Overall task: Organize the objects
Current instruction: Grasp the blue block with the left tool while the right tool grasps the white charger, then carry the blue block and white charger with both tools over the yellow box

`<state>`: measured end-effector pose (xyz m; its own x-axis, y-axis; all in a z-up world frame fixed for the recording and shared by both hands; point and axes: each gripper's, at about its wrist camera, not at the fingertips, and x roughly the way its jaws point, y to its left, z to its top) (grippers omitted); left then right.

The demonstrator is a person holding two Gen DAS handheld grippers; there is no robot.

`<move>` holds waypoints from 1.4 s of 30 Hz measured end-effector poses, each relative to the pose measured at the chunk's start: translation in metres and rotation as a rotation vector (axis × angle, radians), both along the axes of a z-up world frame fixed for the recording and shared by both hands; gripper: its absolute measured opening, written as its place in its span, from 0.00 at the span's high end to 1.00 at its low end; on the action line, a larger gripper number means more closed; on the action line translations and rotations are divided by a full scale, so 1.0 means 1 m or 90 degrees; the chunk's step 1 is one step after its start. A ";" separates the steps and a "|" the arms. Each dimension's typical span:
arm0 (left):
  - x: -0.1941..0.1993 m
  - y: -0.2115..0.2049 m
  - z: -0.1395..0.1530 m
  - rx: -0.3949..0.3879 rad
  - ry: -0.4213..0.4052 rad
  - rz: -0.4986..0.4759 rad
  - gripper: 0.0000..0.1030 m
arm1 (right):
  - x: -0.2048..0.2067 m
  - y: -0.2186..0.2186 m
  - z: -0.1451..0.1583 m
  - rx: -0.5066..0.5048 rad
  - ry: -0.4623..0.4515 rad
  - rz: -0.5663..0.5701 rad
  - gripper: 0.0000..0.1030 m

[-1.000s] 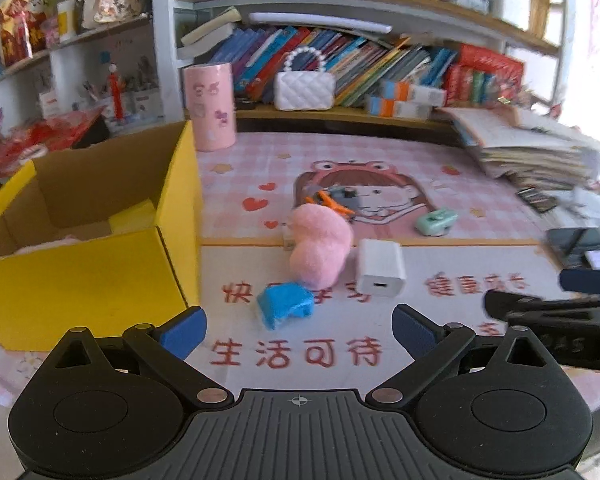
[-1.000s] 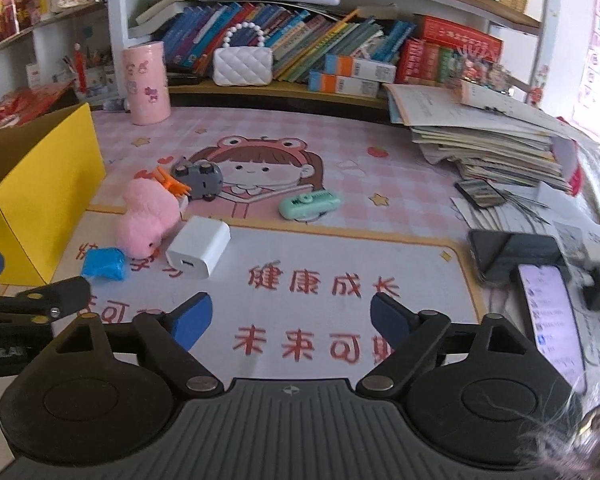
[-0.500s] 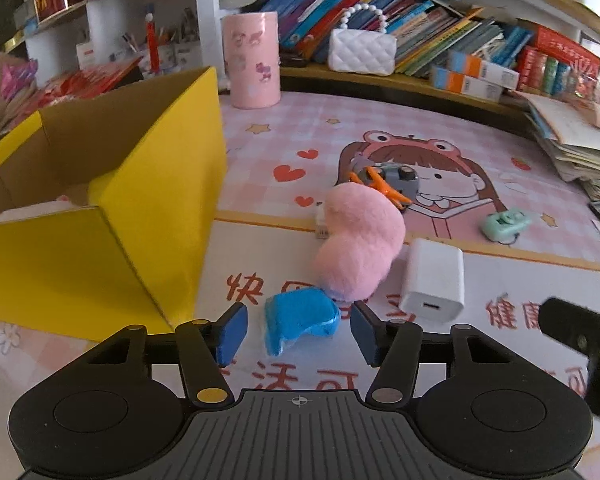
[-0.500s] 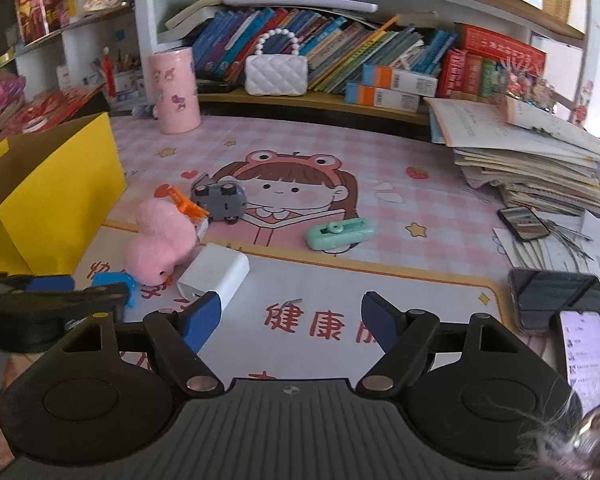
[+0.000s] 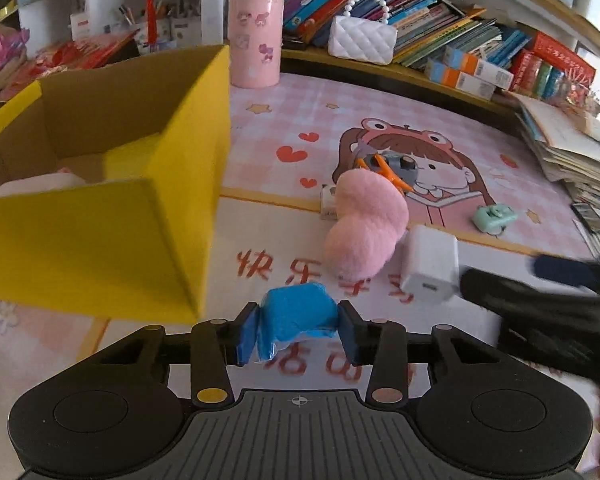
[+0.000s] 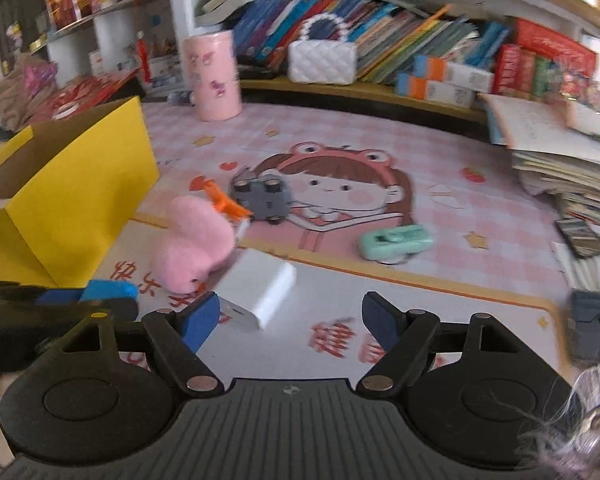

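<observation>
Pinching the crinkled blue plastic-wrapped block (image 5: 298, 316) crosswise between its pads, left gripper (image 5: 298, 330) sits just right of the open yellow cardboard box (image 5: 100, 236), box up-left of the jaws; right gripper (image 6: 290, 320) spread, empty, nearer the white rectangular charger (image 6: 260, 288).

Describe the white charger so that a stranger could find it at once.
Start at the yellow box on the pink mat. Right of it lies a pink fluffy toy; the white charger touches its right side. It is the only plain white block there.
</observation>
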<state>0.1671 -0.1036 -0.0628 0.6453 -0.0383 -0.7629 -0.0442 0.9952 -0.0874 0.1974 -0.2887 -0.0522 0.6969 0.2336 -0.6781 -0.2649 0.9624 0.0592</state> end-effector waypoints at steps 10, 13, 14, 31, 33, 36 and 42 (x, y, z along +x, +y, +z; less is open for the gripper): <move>-0.035 0.025 0.022 -0.028 -0.038 -0.015 0.62 | 0.041 0.041 -0.034 -0.054 0.005 0.051 0.39; -0.041 0.029 0.025 -0.029 -0.043 -0.018 0.62 | 0.047 0.041 -0.040 -0.050 0.008 0.039 0.43; -0.044 0.031 0.026 -0.030 -0.045 -0.018 0.62 | 0.047 0.040 -0.041 -0.046 0.008 0.036 0.43; -0.063 0.072 0.040 -0.095 -0.103 -0.031 0.62 | -0.038 0.037 0.021 0.024 0.016 -0.055 0.44; -0.069 0.084 0.041 -0.100 -0.108 -0.025 0.62 | -0.054 0.054 0.024 0.005 0.010 -0.025 0.44; -0.077 0.104 0.042 -0.103 -0.114 -0.013 0.62 | -0.075 0.082 0.028 -0.026 -0.008 0.024 0.44; -0.102 0.142 0.046 -0.108 -0.127 0.003 0.62 | -0.101 0.131 0.032 -0.037 -0.022 0.076 0.44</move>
